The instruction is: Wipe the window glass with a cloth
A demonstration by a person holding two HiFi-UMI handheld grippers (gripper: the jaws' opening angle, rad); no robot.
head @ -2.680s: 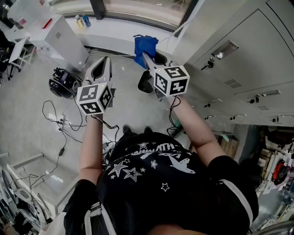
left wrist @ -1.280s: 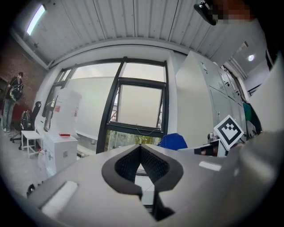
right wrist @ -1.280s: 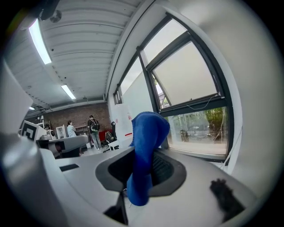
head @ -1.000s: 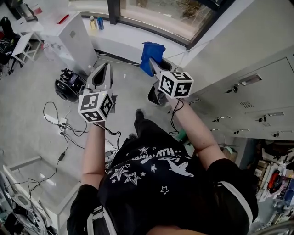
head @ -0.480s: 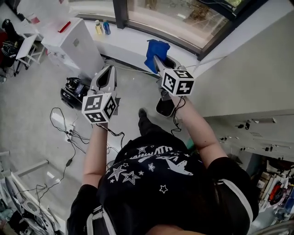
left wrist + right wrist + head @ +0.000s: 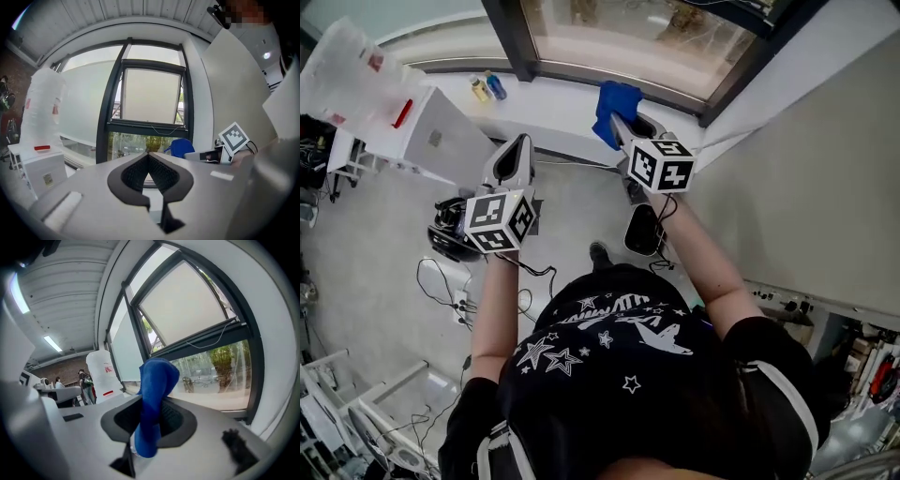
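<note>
The window glass [image 6: 619, 26] runs along the top of the head view, behind a dark frame. My right gripper [image 6: 616, 120] is shut on a blue cloth [image 6: 614, 105], which hangs just above the white sill [image 6: 553, 101] and short of the glass. In the right gripper view the blue cloth [image 6: 154, 394] stands up between the jaws, with the tilted upper pane [image 6: 187, 310] beyond. My left gripper [image 6: 516, 148] is shut and holds nothing, to the left of the cloth. Its view shows its gripper [image 6: 149, 158] facing the window glass [image 6: 152, 96], with the blue cloth [image 6: 180, 146] at right.
Two small bottles [image 6: 487, 88] stand on the sill at left. A white cabinet [image 6: 441, 141] sits below them, with a black device [image 6: 450, 232] and cables [image 6: 441, 281] on the floor. A black bin [image 6: 642, 230] stands under the right arm. A pale wall [image 6: 806, 169] is at right.
The person has walked up to the window, so the glass and sill are closer and the lockers have left view. Both grippers stay shut, the cloth still in the right one.
</note>
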